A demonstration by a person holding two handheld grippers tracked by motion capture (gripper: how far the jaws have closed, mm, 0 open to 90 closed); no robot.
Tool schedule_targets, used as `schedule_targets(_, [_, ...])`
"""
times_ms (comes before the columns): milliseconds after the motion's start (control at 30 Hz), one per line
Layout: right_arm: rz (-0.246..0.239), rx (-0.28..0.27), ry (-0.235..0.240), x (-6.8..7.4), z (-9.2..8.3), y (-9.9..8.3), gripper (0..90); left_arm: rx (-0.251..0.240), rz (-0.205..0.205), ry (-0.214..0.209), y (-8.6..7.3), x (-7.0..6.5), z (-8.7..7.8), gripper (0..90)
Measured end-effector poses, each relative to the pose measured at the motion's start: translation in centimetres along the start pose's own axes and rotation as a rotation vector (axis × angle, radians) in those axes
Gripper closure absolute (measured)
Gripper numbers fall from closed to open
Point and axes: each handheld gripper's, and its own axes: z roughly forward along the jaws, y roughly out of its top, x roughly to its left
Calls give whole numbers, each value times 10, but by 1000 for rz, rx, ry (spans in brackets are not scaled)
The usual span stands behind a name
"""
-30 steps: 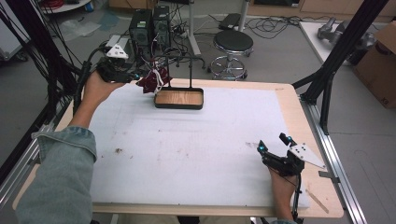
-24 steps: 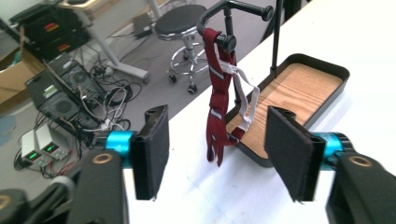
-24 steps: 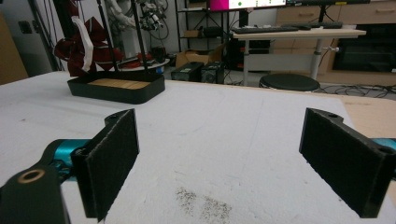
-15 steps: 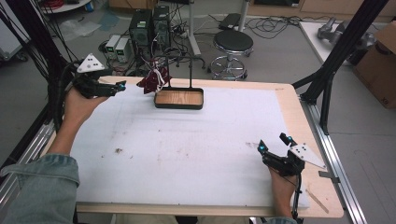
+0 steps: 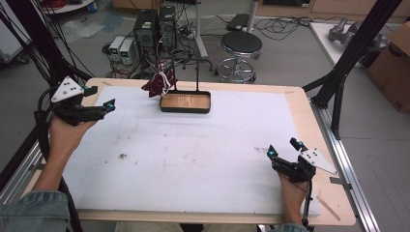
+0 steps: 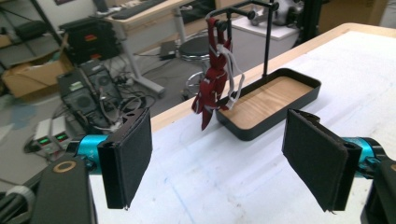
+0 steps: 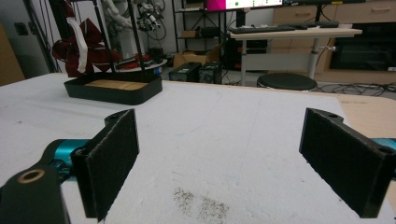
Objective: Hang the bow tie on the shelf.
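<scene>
A dark red cloth piece with white straps hangs from the arm of a black stand. The stand rises from a black tray with a wooden bottom at the table's far middle. My left gripper hovers near the far left corner, pointing at the cloth from a distance. Its jaws have just been opening and nothing is between them. In the left gripper view the cloth and tray lie beyond the open gripper. My right gripper rests open and empty at the near right; its own view shows the gripper the same way.
A white mat covers the wooden table, with small dirt specks at its near left. Behind the table are a round stool and computer towers. Black frame posts stand at the right, with a cardboard box beyond them.
My left hand has drawn back leftward from the hanging cloth toward the table's left edge, with its jaws spreading. The cloth stays on the stand. The right hand has kept still.
</scene>
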Motion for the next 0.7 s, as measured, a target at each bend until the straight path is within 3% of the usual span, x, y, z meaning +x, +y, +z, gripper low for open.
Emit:
schedule_targets(133, [0,-1,1,0,0,0,111,-9,-29,13,-10,-5,-8,238])
schedule_targets(700, [7,2,0,0,0,0,111,-2,-72,51,-57,-24,-18,216])
